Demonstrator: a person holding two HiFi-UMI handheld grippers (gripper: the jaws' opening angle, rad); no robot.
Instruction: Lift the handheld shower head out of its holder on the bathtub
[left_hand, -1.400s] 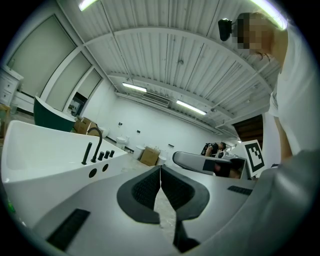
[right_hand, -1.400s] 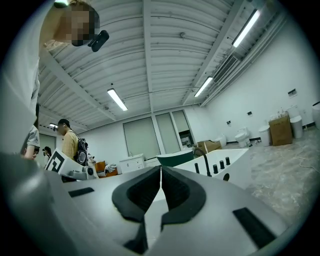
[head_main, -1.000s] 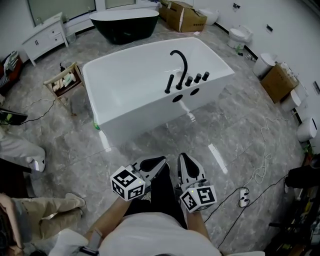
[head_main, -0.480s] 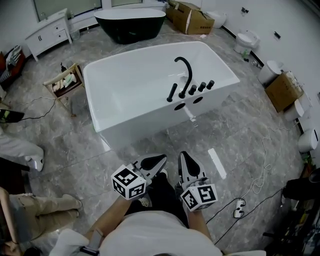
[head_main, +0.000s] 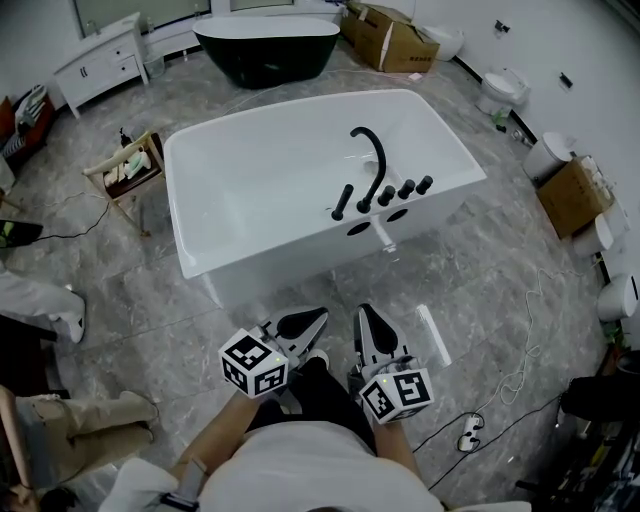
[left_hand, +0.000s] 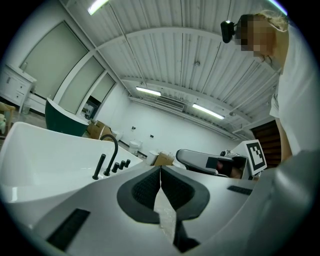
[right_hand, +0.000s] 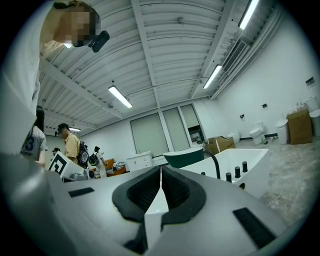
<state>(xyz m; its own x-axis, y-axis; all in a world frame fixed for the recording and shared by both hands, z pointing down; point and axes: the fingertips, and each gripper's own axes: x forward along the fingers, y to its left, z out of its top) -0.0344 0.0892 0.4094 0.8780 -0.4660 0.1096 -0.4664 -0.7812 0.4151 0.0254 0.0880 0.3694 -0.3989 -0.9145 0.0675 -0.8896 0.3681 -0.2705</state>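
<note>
**Steadily closing on the tub, both grippers empty**

Over the last second I have walked toward the white bathtub (head_main: 290, 262). In the head view it has slid down the frame toward me, and the strip of grey floor between its near wall and my grippers has shrunk. The grippers themselves have kept their place in front of my body, side by side and pointing at the tub.

The left gripper (head_main: 300, 324) has its jaws clenched together with nothing between the pads, as its own view shows. The right gripper (head_main: 372, 330) is the same, pressed shut on nothing.

The handheld shower head (head_main: 343, 201) still stands upright in its holder on the tub's near rim. It is the slim black stick at the left end of the fittings, just beside the curved spout (head_main: 372, 150), with the row of knobs (head_main: 405, 188) on the spout's other side. It is untouched and still well apart from both grippers.

For the task, I judge this is still only the approach. I need a few more steps to reach the near rim. Whichever gripper I use must then open before it can close around the black handle and lift it straight up.
</note>
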